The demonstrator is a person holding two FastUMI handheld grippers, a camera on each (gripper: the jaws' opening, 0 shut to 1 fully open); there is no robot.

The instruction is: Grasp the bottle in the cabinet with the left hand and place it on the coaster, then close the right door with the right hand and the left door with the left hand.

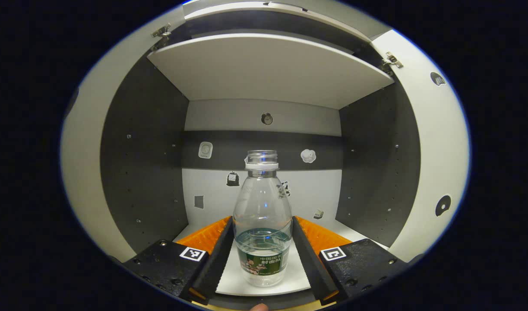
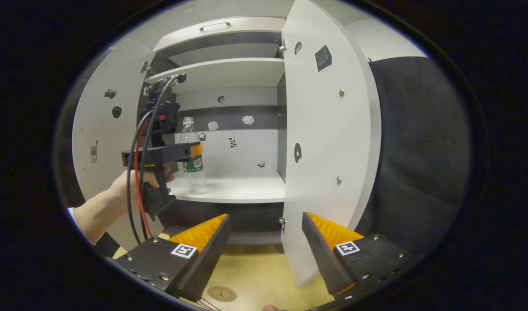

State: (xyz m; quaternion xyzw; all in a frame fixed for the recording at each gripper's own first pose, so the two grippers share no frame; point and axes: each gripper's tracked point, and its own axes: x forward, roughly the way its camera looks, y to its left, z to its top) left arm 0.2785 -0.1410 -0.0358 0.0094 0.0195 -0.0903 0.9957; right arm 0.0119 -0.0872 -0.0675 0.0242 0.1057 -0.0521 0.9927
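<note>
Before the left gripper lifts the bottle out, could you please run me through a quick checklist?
1. Bottle between the left gripper fingers: ok, one finger on each side.
2. Both fingers pressing on it: cannot tell; they look to be touching its sides.
3. Bottle upright on the shelf: ok.
4. Bottle capped: not ok, the neck is open and water is inside, so keep it level.
5. Exit path: ok, left door and right door both stand open.
6. Coaster free on the table: ok; right gripper hangs open above the table.
</note>
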